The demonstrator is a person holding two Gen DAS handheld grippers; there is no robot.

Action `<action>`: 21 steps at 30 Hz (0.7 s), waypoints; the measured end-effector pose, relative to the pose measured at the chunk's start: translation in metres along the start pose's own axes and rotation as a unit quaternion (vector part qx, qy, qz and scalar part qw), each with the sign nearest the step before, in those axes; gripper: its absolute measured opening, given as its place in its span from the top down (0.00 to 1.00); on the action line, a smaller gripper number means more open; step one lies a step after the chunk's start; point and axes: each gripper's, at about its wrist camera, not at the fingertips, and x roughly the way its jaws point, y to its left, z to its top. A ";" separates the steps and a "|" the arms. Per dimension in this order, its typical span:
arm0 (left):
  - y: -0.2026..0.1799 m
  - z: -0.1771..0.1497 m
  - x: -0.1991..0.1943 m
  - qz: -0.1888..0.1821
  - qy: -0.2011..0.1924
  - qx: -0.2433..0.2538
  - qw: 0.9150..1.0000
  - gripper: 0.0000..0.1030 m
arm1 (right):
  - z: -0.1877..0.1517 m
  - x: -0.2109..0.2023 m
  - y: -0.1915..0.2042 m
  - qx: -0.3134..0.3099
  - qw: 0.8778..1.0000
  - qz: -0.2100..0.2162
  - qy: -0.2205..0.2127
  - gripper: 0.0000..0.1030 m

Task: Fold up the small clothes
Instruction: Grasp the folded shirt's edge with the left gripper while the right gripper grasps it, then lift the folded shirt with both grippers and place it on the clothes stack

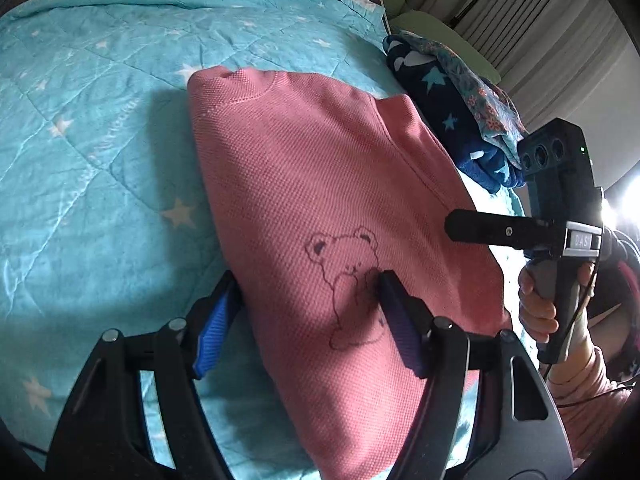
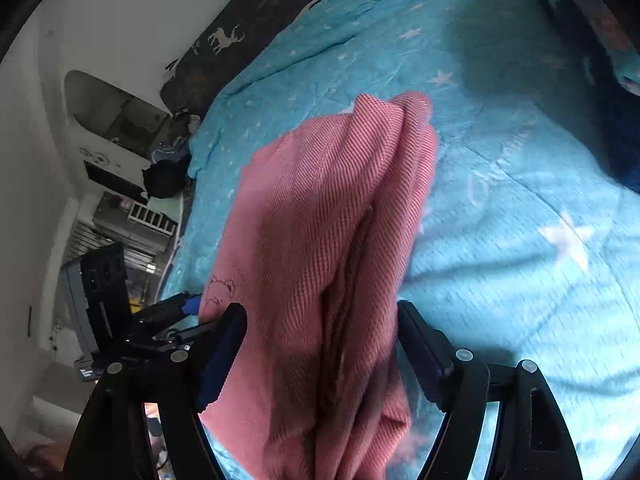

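A pink knit top with a bear drawing lies folded on the teal star quilt. My left gripper stands open across its near end: the left blue pad is beside the cloth's edge and the right finger is over the bear. One finger of my right gripper reaches to the top's right edge, held by a hand. In the right wrist view the pink top bunches in folds between the wide-apart jaws of my right gripper, which is open. The left gripper's body shows at the left.
A pile of dark blue star-print and floral clothes sits beyond the top's right side. A dark deer-print blanket lies at the quilt's far edge. White furniture and shelves stand past the bed's left. Curtains hang at the back right.
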 end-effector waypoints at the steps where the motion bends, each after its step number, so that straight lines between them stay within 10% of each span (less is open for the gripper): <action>1: 0.004 0.003 0.003 -0.009 0.002 -0.005 1.000 0.32 | 0.004 0.004 0.000 -0.001 1.000 0.007 0.004 0.22; 5: 0.015 0.018 0.013 -0.034 -0.004 -0.029 0.999 0.37 | 0.018 0.021 0.005 -0.022 1.000 0.003 0.020 0.22; 7: 0.019 0.024 0.016 -0.037 -0.005 -0.043 0.998 0.58 | 0.022 0.024 0.008 -0.031 0.999 -0.016 0.023 0.30; 9: 0.018 0.027 0.012 -0.039 -0.013 -0.046 0.998 0.68 | 0.022 0.021 0.008 -0.024 0.999 -0.029 0.021 0.70; 21: -0.083 0.048 -0.077 -0.019 -0.116 0.072 0.990 0.72 | -0.005 -0.102 0.067 -0.085 0.988 -0.025 -0.124 0.73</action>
